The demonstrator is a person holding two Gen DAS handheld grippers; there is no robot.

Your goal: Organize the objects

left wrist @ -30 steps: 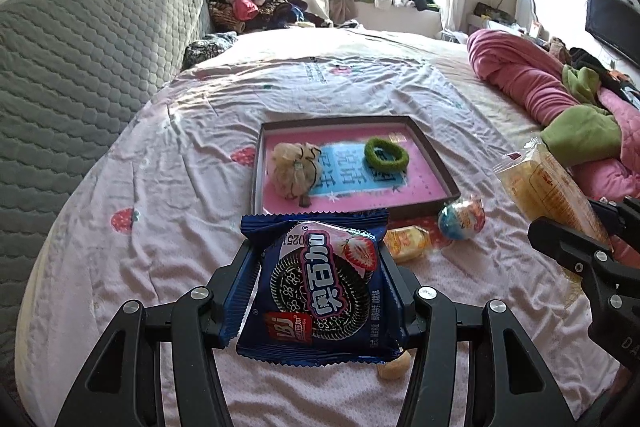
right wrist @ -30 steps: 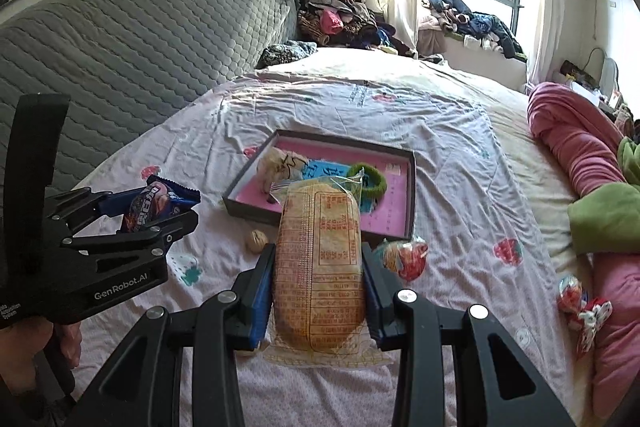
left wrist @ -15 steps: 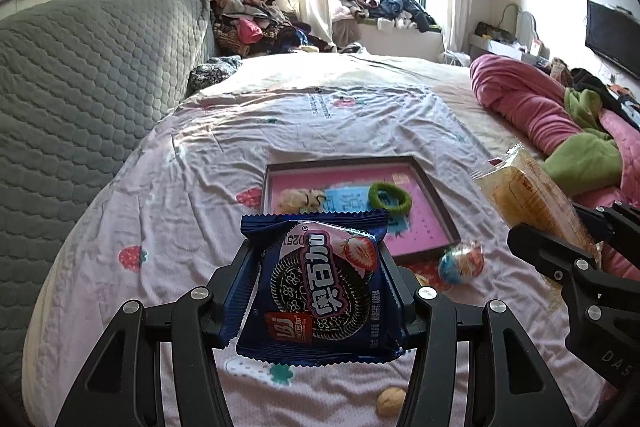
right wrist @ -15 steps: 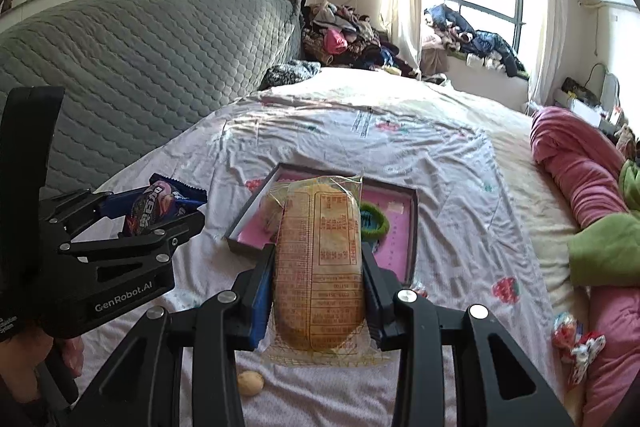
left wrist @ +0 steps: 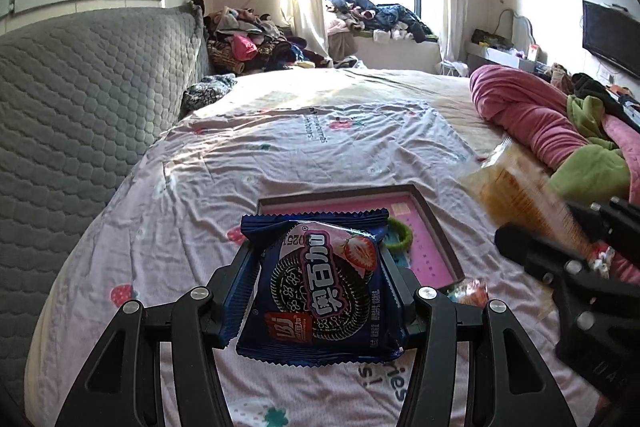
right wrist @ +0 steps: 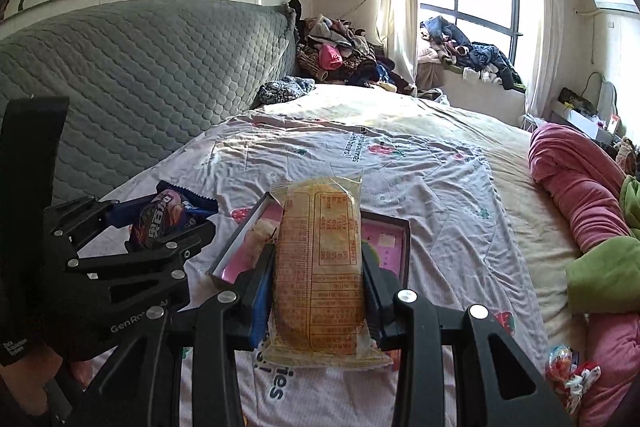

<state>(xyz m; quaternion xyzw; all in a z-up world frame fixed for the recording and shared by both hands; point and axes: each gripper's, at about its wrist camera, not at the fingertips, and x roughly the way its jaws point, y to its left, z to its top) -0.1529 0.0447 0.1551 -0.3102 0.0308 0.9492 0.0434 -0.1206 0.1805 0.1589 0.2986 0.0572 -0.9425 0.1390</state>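
My left gripper (left wrist: 318, 267) is shut on a blue cookie packet (left wrist: 320, 287), held flat above the bed. The same packet (right wrist: 164, 217) shows at the left of the right wrist view, in the left gripper (right wrist: 160, 227). My right gripper (right wrist: 318, 267) is shut on a long yellow snack pack (right wrist: 320, 267); in the left wrist view that pack (left wrist: 516, 195) is blurred at the right. Beyond both lies a pink tray with a dark rim (left wrist: 436, 231) (right wrist: 388, 247), holding a green ring (left wrist: 400, 237); the held packs hide much of it.
The bed's pink printed sheet (left wrist: 320, 147) spreads ahead. A grey quilted headboard (left wrist: 80, 99) stands at the left. Pink and green blankets (left wrist: 560, 139) pile up at the right. Small wrapped sweets (right wrist: 568, 371) lie near the right blankets, and one (left wrist: 468, 291) by the tray's near corner.
Both grippers have lifted and pulled back with their packs still held. The tray and sweets have slid lower in both views and are more hidden; more of the room shows.
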